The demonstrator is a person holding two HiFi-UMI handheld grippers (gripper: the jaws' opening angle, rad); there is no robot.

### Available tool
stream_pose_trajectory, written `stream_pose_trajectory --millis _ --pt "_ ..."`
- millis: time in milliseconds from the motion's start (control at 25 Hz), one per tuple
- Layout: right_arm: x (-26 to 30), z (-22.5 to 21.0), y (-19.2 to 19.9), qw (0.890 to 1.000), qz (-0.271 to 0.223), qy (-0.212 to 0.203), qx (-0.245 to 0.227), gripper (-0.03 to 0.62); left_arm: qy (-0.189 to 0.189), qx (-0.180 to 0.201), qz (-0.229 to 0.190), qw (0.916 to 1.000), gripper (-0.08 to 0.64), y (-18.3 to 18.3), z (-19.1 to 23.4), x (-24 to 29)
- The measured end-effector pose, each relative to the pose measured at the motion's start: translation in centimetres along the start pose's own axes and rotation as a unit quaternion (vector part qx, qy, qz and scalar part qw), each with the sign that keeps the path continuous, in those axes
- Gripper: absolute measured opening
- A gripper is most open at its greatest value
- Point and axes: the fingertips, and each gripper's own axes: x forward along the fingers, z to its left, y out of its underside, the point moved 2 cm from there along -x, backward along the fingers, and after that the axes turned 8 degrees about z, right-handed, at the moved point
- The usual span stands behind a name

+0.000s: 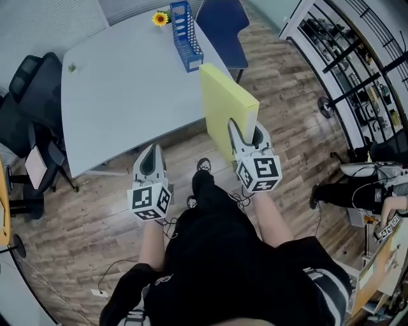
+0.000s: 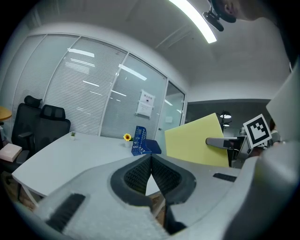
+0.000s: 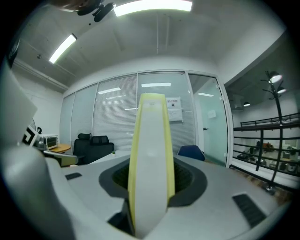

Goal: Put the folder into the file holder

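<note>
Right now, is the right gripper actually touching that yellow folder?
Touching. In the right gripper view the right gripper has the yellow folder edge-on between its jaws, both pads pressed against its sides.

Bright ceiling strips (image 3: 152, 5) give even light — fisheye-bent edges, blurred foreground.

Folder (image 1: 226, 105) upright in my right gripper (image 1: 247, 137), 1 o'clock; my left gripper (image 1: 152, 159) beside, 11. File holder (image 1: 185, 35) on table (image 1: 121, 95) far edge, 12; flower (image 1: 160, 18) at its 9.
</note>
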Motion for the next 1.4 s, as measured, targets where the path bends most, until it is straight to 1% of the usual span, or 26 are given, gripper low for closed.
stream_pose_trajectory --millis 320,600,760,920,1120,1240,1400 --pt "6.3 -2.4 -2.4 1.000 -0.014 0.004 0.006 0.167 0.007 0.013 0.004 0.9999 0.006 -2.8 2.5 7.5" --pt "11.3 -6.4 -6.0 0.999 -0.040 0.011 0.014 0.166 0.023 0.023 0.010 0.9994 0.006 -5.9 2.7 15.4" --pt "13.3 -8.6 -8.4 0.998 -0.063 0.005 0.015 0.166 0.027 0.029 0.004 0.9992 0.006 -7.7 2.2 19.4" --pt "15.2 -10.1 -10.9 0.996 -0.085 -0.011 0.013 0.166 0.016 0.028 -0.008 0.9994 0.006 -9.4 2.0 22.0" --pt "17.7 -10.2 -13.3 0.994 -0.108 -0.021 0.022 0.166 0.016 0.036 0.000 0.9992 0.006 -10.3 2.7 23.8" --pt "19.4 -9.8 -14.8 0.992 -0.124 -0.021 0.018 0.166 0.013 0.041 0.002 0.9991 0.006 -11.0 4.1 25.2" --pt "22.1 -9.2 -16.3 0.991 -0.135 -0.023 0.014 0.166 0.012 0.041 0.002 0.9991 0.006 -11.8 6.1 27.0"
